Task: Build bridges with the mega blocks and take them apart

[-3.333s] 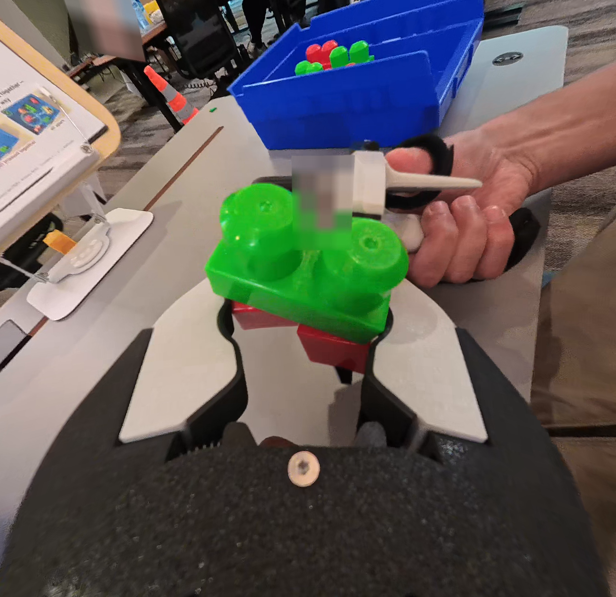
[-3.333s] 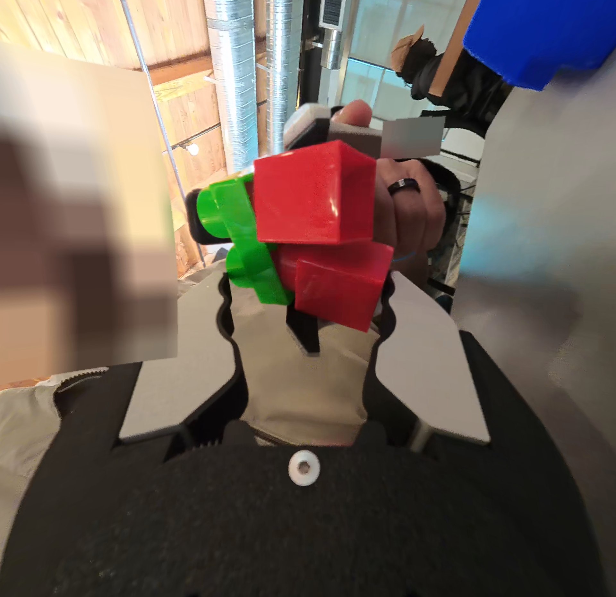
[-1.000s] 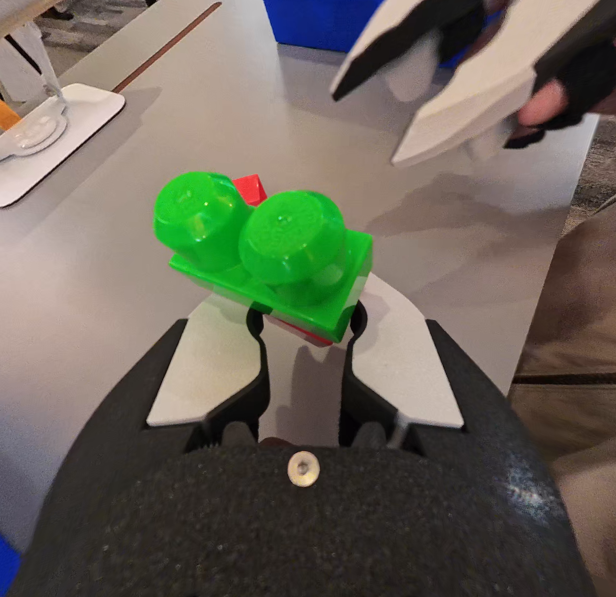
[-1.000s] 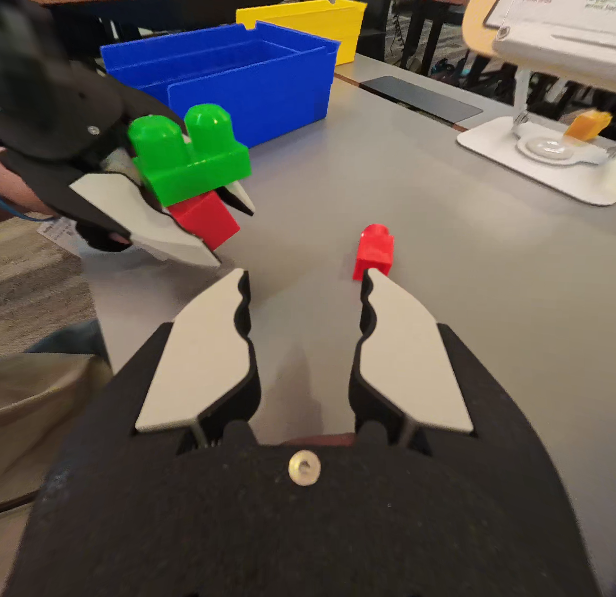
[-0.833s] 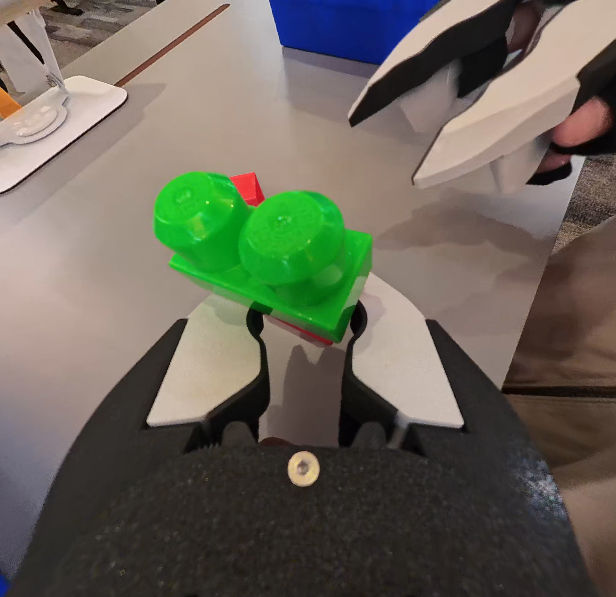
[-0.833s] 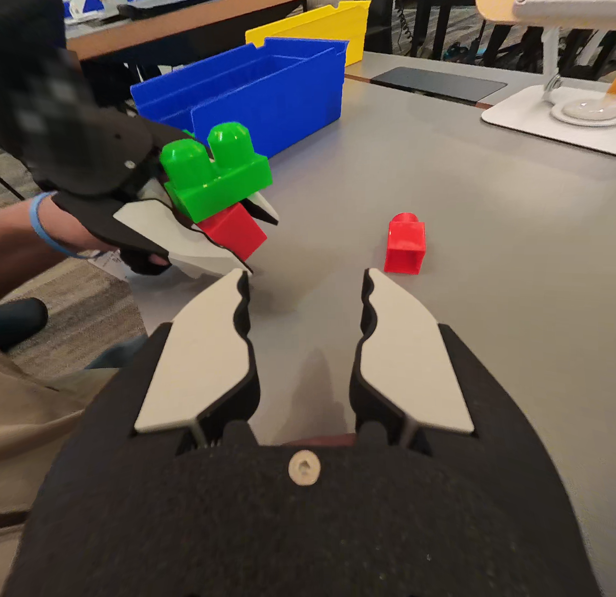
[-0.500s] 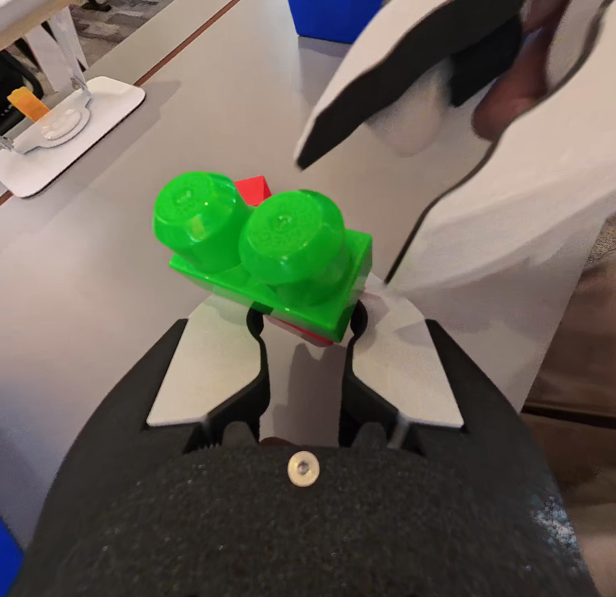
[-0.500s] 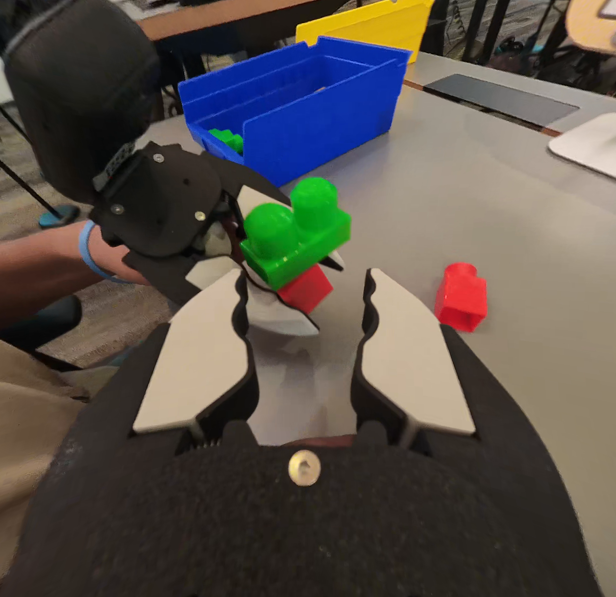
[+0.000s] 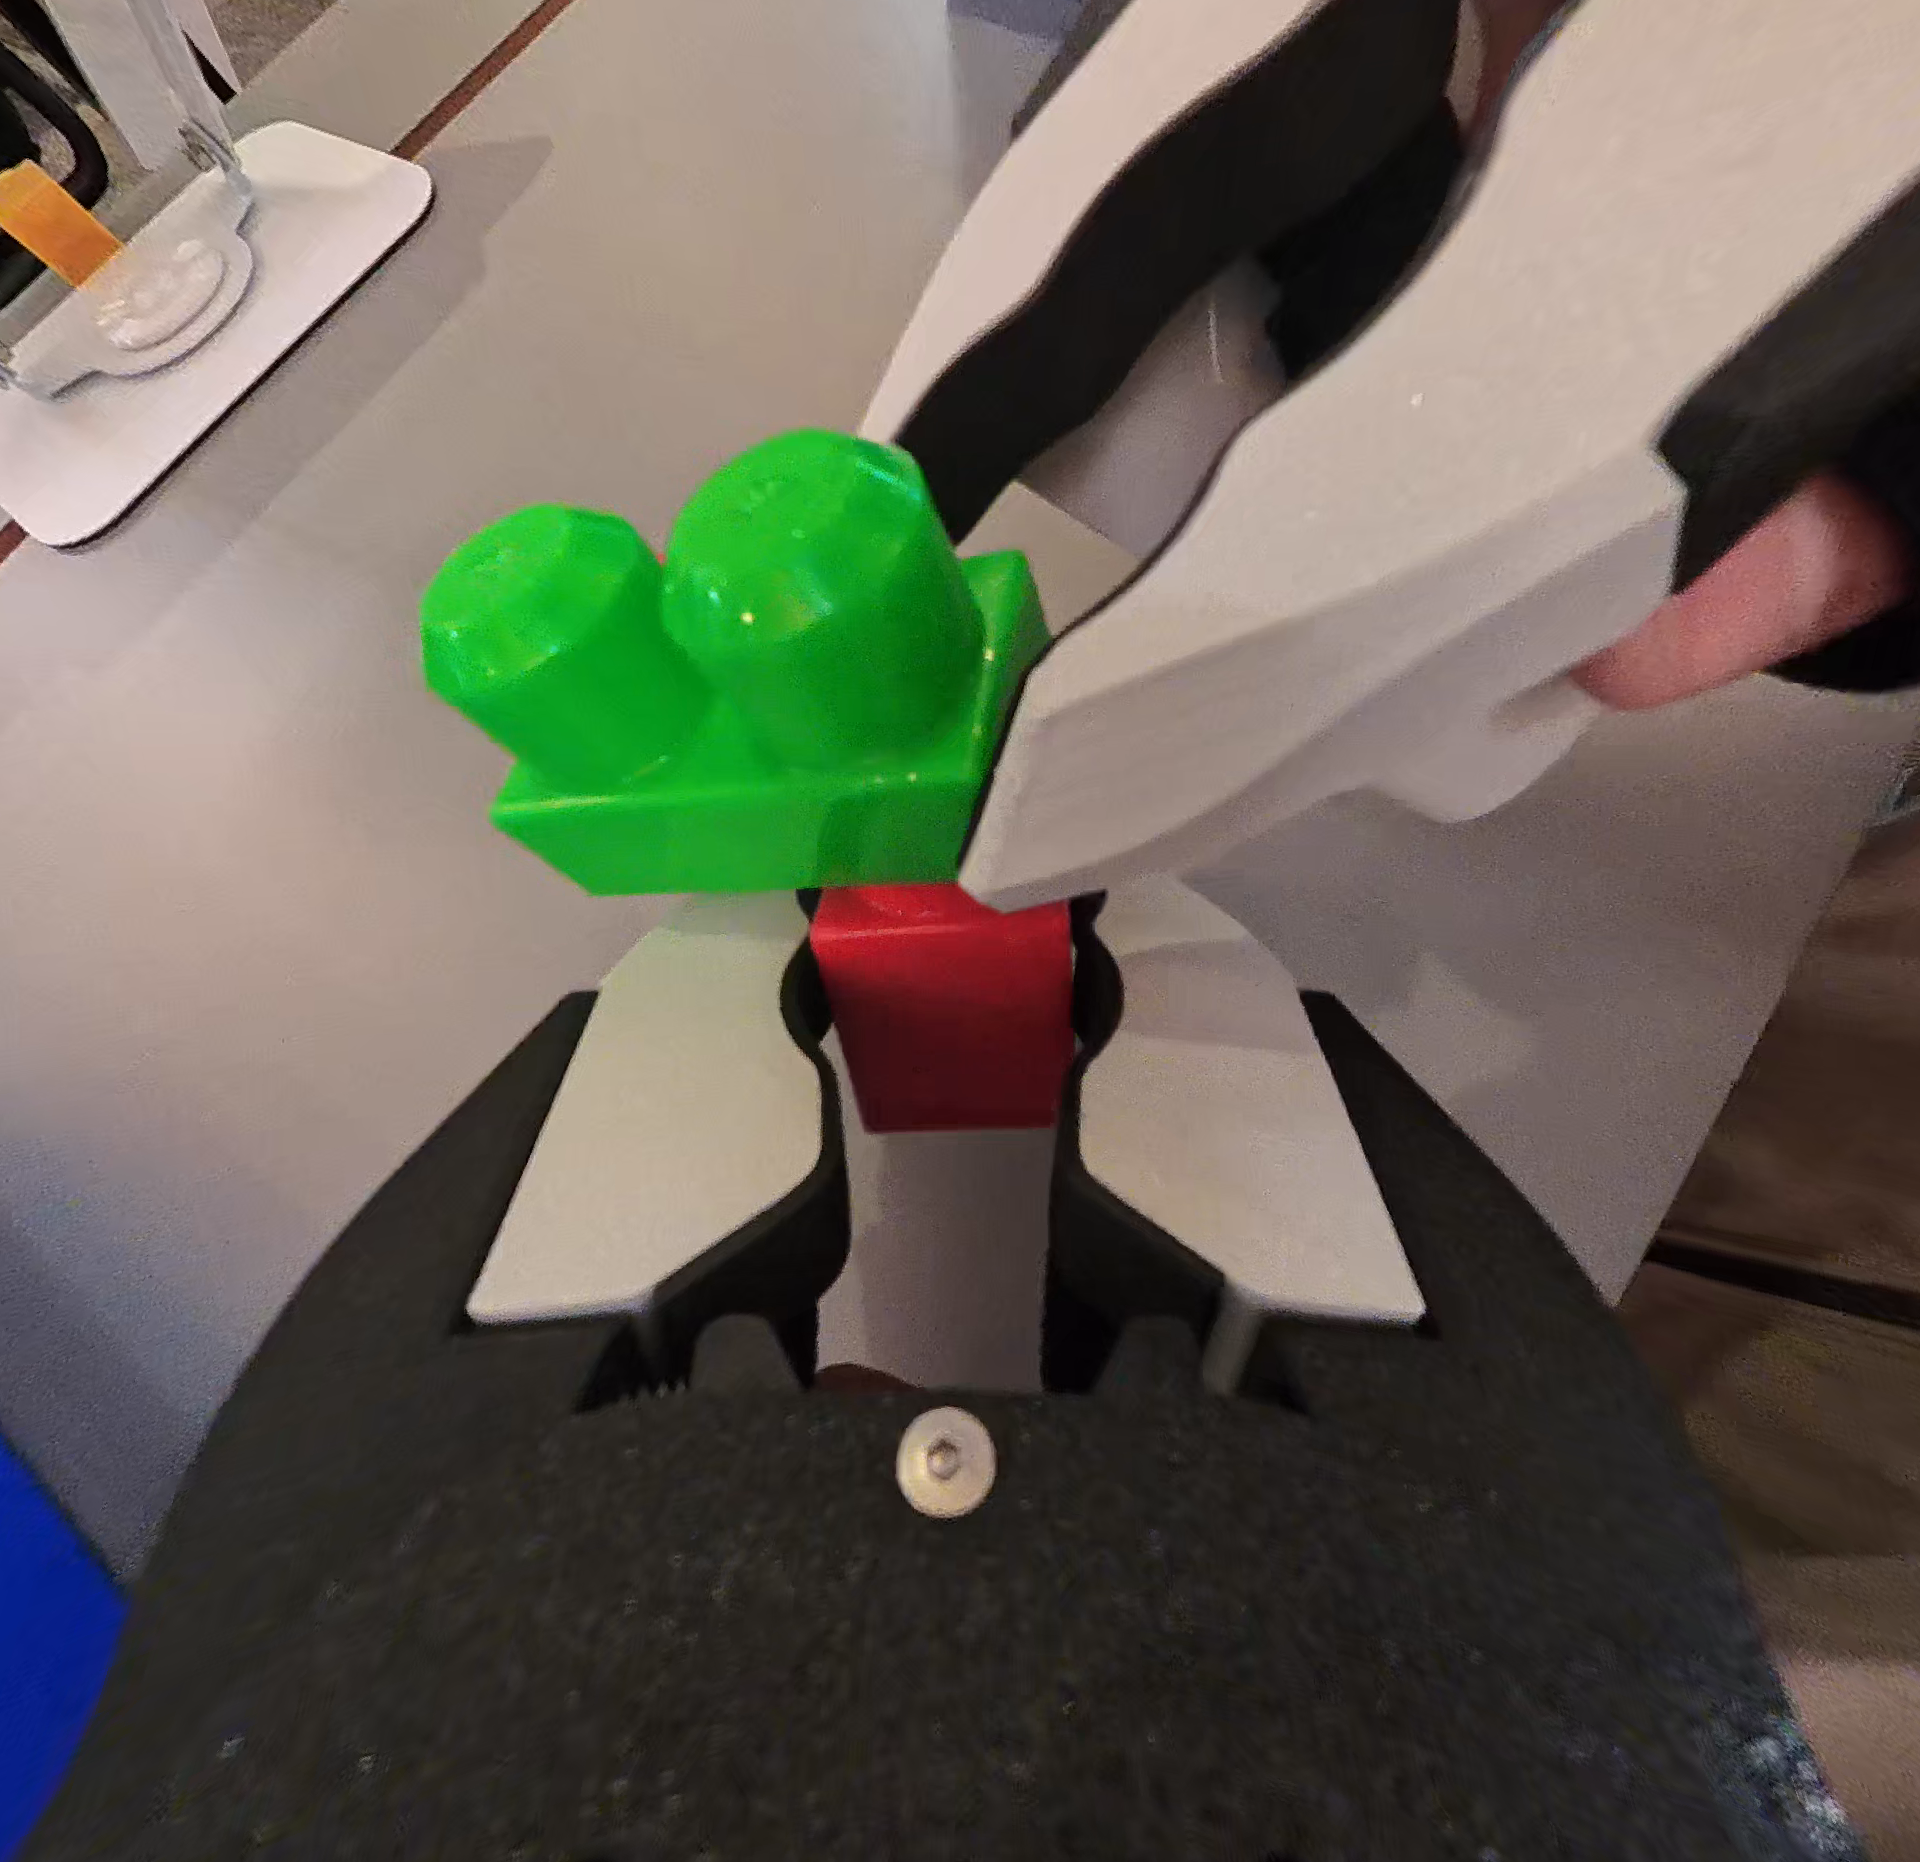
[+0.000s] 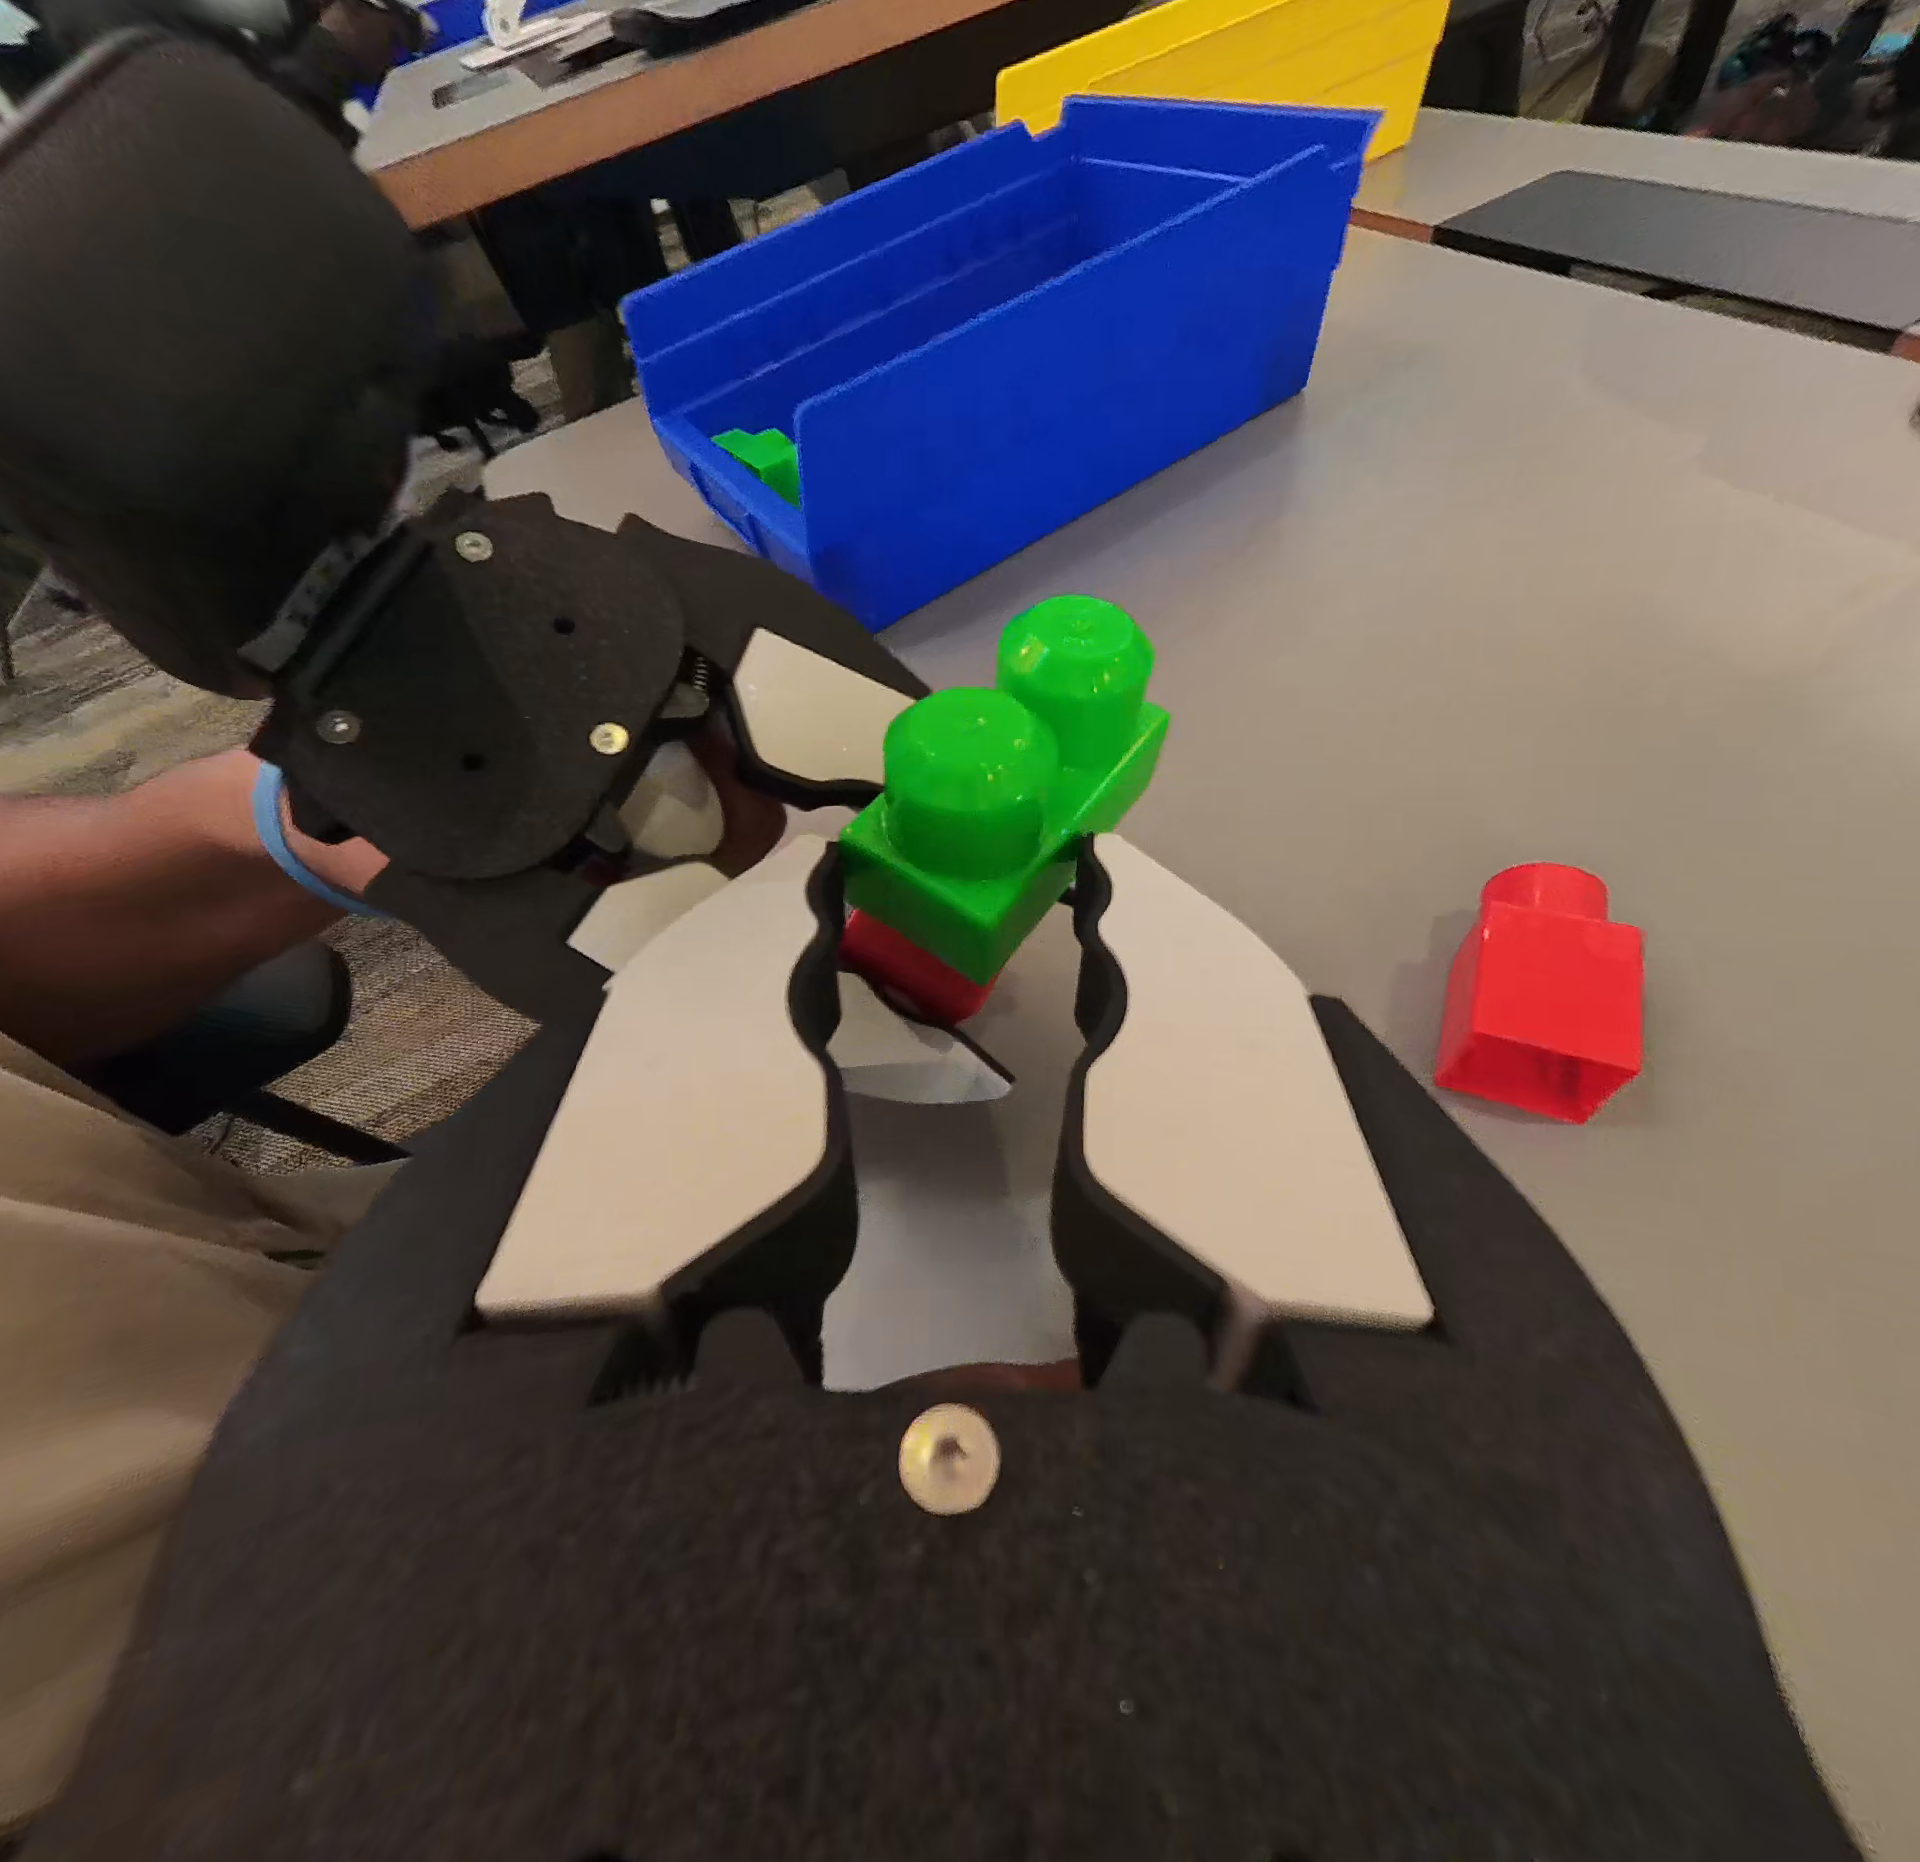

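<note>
Two blocks left joined: green block [image 9: 748, 690] sitting on one red block [image 9: 940, 1012], held up off the grey table [image 10: 1558, 586], near its front edge.
Left gripper [image 9: 940, 1002]: pinching the red block by its sides, jaws pressed against it.
Right gripper [image 10: 951, 882]: having swung in from well apart half a second ago, now closing around one end of the green block; fingertips touching both of its sides, jaws narrowed onto it.
Second red block [image 10: 1538, 991]: lying tipped on the table to the right, already off the bridge.
Change: moving from approach to a two-sided grip, one gripper per block.
Meaning for the task: taking apart looking nearly done; probably only a pull or twist remaining to split green from red.
Blue bin [image 10: 1039, 358]: standing farther back on the table, another green piece [image 10: 764, 462] showing inside.
</note>
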A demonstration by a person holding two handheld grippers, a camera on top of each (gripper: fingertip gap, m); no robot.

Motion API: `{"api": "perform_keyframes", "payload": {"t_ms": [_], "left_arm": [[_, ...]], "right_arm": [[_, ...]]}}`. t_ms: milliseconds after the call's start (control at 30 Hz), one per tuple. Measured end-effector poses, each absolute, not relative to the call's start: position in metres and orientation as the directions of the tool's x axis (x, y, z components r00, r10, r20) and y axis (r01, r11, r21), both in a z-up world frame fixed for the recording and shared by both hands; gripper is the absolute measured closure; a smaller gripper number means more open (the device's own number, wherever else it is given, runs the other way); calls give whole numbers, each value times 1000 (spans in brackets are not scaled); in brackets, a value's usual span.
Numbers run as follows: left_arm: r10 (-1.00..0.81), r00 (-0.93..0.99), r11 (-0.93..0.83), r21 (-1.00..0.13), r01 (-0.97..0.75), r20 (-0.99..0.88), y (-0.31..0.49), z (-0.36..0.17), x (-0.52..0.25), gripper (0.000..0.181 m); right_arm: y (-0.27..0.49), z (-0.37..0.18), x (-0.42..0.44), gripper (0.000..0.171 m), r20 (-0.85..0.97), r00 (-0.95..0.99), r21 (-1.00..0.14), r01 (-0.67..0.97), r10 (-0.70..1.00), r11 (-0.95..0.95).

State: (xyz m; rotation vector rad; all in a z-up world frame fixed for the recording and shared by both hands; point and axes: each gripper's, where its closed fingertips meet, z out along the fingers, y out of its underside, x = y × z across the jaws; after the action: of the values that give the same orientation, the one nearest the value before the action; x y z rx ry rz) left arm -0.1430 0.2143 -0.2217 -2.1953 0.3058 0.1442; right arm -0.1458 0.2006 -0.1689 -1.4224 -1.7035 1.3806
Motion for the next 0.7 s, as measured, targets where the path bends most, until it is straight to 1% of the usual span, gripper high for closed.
{"api": "perform_keyframes", "payload": {"t_ms": [67,133,300,433,500,533,633,700], "left_arm": [[-177,958,-591,-754,-287,-225,215,-227,-145,139],[-185,954,-615,-729,-300,-237,215,-233,-147,139],[-184,954,-637,-711,-298,-235,215,-241,-155,139],[-158,963,-659,-703,-267,-218,215,-243,-170,139],[-156,970,-683,-689,-242,-186,217,-247,-177,139],[-149,974,-677,-700,-228,-172,221,-246,-181,139],[-134,986,-681,-713,-167,-102,229,-250,-187,139],[-138,986,-677,-718,-164,-95,233,-252,-189,139]], "right_arm": [[207,-172,-147,129,-201,-290,-912,403,936,-71],[214,-174,-148,130,-238,-272,-905,410,932,-111],[244,-180,-143,130,-243,-207,-894,426,948,-137],[271,-214,-126,130,-191,-147,-839,537,971,-84],[276,-229,-116,130,-179,-146,-808,585,973,-61],[278,-236,-111,130,-169,-147,-794,606,975,-47],[285,-248,-100,130,-148,-129,-769,638,981,-32],[287,-252,-97,130,-154,-132,-764,644,979,-34]]}}
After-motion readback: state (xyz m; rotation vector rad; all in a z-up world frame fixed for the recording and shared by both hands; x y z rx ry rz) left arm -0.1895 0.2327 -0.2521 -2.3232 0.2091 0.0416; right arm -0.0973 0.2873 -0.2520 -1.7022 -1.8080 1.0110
